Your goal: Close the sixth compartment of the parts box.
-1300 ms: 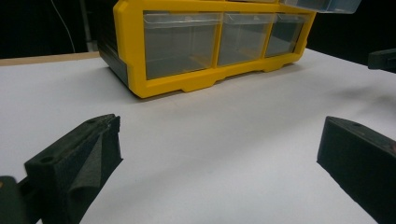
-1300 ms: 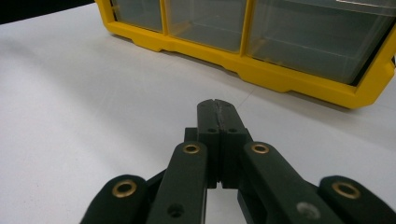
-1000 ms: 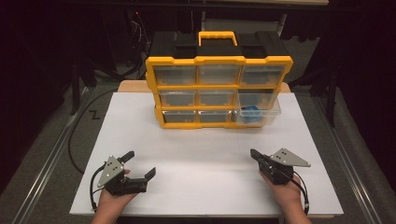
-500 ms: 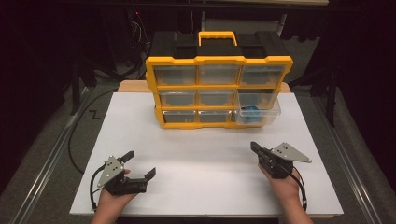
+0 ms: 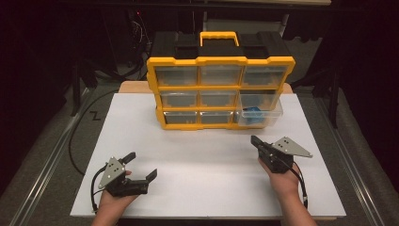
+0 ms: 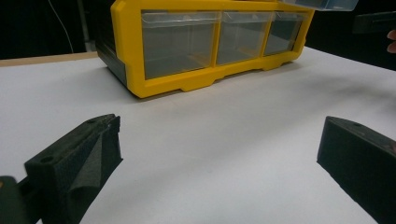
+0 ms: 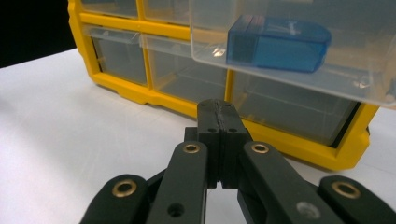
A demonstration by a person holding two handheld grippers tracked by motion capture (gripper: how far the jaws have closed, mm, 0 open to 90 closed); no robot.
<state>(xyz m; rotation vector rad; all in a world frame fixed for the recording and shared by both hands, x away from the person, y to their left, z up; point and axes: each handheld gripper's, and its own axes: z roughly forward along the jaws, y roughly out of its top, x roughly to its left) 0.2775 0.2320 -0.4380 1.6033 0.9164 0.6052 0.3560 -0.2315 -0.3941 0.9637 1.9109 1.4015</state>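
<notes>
we see the organizer (image 5: 220, 80) at the board's (image 5: 207, 160) far edge, its middle-right drawer (image 5: 260, 112) pulled out with a blue box (image 7: 278, 43) inside. left gripper (image 5: 139, 165) near the front-left corner, released wide; right gripper (image 5: 254, 140) clenched empty, near the drawer.

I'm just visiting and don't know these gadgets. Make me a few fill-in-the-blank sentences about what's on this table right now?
1. The drawer cabinet has a frame coloured ____.
2. The pulled-out drawer holds a small box coloured ____.
3. The left gripper has its jaws ____.
4. The right gripper has its jaws ____.

Missing words: yellow; blue; open; shut
</notes>
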